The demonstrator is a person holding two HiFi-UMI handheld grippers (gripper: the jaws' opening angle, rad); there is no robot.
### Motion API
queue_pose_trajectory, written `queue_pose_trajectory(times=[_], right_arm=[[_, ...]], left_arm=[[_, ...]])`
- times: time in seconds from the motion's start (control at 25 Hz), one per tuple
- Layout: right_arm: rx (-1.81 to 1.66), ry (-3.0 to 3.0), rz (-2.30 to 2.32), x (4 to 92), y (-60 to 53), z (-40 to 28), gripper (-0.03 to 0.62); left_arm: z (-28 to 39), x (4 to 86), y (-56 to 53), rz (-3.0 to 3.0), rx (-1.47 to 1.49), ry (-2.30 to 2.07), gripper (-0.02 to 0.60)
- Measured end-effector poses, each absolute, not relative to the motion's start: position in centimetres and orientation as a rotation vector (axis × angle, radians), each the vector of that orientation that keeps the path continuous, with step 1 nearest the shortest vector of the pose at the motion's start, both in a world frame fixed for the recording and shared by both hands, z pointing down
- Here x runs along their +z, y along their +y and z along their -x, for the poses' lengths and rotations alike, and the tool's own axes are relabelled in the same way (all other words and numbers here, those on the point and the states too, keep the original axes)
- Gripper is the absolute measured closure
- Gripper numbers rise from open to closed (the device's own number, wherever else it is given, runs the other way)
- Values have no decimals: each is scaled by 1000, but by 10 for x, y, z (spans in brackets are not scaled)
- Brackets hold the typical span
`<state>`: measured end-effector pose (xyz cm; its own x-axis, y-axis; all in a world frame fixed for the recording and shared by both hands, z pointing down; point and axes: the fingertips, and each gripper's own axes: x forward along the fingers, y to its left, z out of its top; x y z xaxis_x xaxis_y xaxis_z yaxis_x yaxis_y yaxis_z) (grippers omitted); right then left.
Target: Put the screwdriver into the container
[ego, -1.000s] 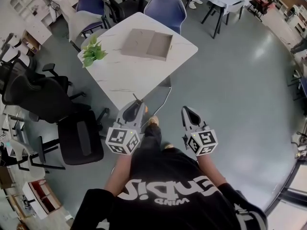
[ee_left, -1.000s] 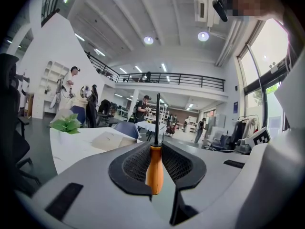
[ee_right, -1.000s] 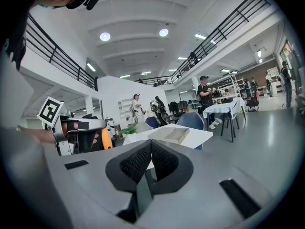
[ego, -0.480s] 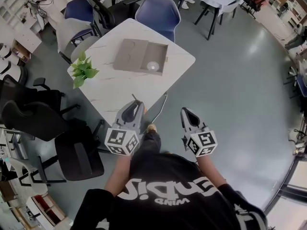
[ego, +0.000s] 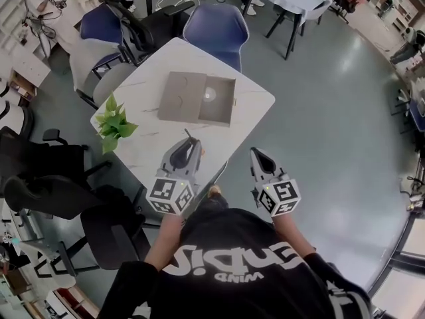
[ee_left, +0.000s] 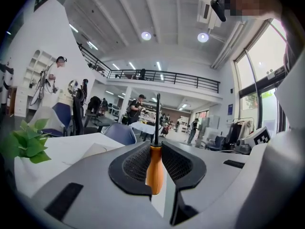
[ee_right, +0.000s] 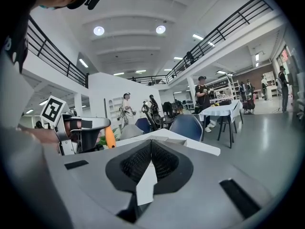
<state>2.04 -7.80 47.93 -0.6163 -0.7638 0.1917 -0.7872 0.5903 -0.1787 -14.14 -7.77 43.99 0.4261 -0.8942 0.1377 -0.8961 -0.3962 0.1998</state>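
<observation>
Two claws: left claw (ee_left: 156, 148) clamps the screwdriver (ee_left: 153, 171) (head view adds the container (ego: 222, 109)), right claw (ee_right: 151, 146) closed, empty.

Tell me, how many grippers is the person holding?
2. The left gripper is by the white table's near edge, shut on the orange-handled screwdriver. The right gripper is beside it over the grey floor, fingers together, empty.
</observation>
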Motion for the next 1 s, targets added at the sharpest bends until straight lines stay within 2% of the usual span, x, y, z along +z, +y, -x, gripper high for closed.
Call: queue_pose_trajectory(times=[0.52, 1.0], right_arm=[[394, -2675, -1380, 477, -117, 1, 582], [386, -2712, -1337, 468, -146, -17, 582]], left_arm=[[159, 435, -125, -2462, -34, -1474, 499], [141, 428, -156, -2448, 3, -1495, 499]])
